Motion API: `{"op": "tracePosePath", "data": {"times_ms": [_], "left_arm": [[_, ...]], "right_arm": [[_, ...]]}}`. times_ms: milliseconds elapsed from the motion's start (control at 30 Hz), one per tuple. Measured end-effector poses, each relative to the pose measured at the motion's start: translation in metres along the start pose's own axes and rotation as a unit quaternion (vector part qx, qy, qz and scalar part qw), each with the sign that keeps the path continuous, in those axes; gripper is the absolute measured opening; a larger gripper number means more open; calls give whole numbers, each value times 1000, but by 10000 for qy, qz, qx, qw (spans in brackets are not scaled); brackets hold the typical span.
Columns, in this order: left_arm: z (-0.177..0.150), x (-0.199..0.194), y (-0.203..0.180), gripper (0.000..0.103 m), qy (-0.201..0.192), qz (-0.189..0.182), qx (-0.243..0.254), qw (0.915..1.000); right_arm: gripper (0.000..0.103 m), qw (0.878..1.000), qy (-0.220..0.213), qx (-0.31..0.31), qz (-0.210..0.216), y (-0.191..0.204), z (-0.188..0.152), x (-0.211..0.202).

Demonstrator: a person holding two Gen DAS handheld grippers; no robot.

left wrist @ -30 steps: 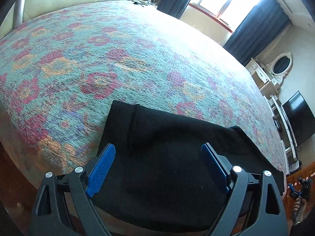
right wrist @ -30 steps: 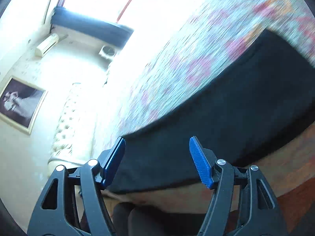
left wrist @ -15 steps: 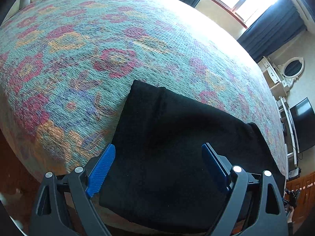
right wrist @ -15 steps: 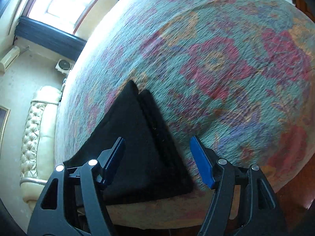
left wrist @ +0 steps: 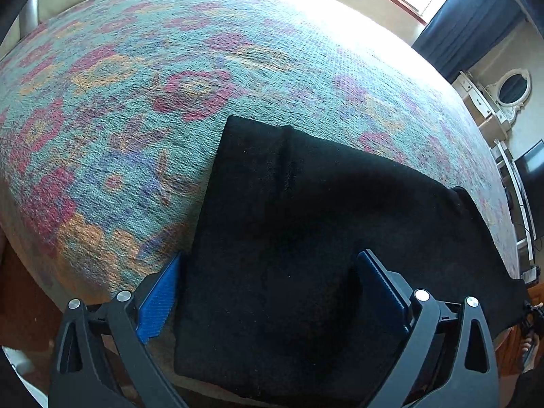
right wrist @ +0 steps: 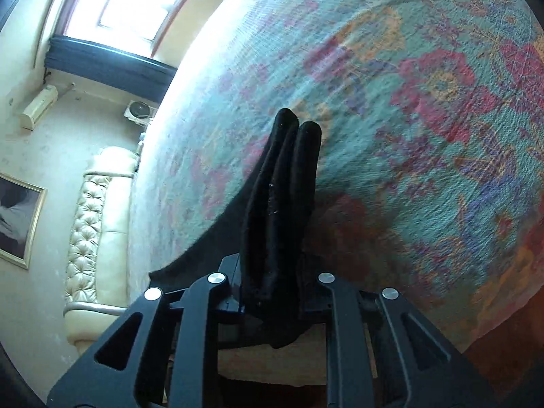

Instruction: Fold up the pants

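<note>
The right gripper (right wrist: 275, 285) is clamped on the stacked end of the black knitted pants (left wrist: 306, 238), whereas half a second ago its jaws stood apart. The left gripper (left wrist: 268, 292) straddles the near edge, fingers spread. The pants lie on the floral teal bedspread (left wrist: 170, 102). Likely next: close the left gripper, then lift and fold.

Wide bed (left wrist: 210, 78) under woven teal coverlet with red, orange, purple flower pattern, filling most of both views. Black folded pants (left wrist: 306, 224) lie flat on coverlet near bed's near edge, one end lifted off surface in right wrist view (right wrist: 282, 204). Cream tufted headboard (right wrist: 88, 224) at far end.
</note>
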State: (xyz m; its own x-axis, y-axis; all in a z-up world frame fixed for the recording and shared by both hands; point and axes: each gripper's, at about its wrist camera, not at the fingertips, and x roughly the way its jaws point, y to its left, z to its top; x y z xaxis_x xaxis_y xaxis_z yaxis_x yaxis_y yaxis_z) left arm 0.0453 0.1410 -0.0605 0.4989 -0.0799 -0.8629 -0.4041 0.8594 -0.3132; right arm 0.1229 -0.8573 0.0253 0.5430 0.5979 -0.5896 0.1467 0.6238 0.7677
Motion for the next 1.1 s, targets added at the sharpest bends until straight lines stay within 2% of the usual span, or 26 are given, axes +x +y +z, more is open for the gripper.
{"op": "tracePosePath", "data": {"times_ms": [133,267,400,600,733,867,967,1100], "left_arm": [[2,-3,3,97,103,-28,-58,9999],[-1,-12,2,97,25,316,-40,9995],[1,-35,-8,97,-425,617,98,9971],[-2,-73,-21,97,-1014,490,70,9936],[-6,-83,-28,97,-1174,481,136,9918],[-8,-79,-27,97,-1027,344,29,9941],[-11,-77,-31,97,-991,276,-28,9947],[-17,-76,-45,97,-976,301,196,9946]], "right_arm": [[19,9983,-149,-64,565,35,-6,-18],[19,9960,-126,-579,669,89,-22,-24],[19,9920,-38,-1066,673,151,-44,-5],[19,9849,139,-1648,506,227,-88,47],[19,9826,305,-1774,457,252,-120,84],[19,9801,490,-1896,324,265,-151,124],[19,9765,631,-2061,95,272,-175,153],[19,9684,887,-2302,-374,275,-206,194]]}}
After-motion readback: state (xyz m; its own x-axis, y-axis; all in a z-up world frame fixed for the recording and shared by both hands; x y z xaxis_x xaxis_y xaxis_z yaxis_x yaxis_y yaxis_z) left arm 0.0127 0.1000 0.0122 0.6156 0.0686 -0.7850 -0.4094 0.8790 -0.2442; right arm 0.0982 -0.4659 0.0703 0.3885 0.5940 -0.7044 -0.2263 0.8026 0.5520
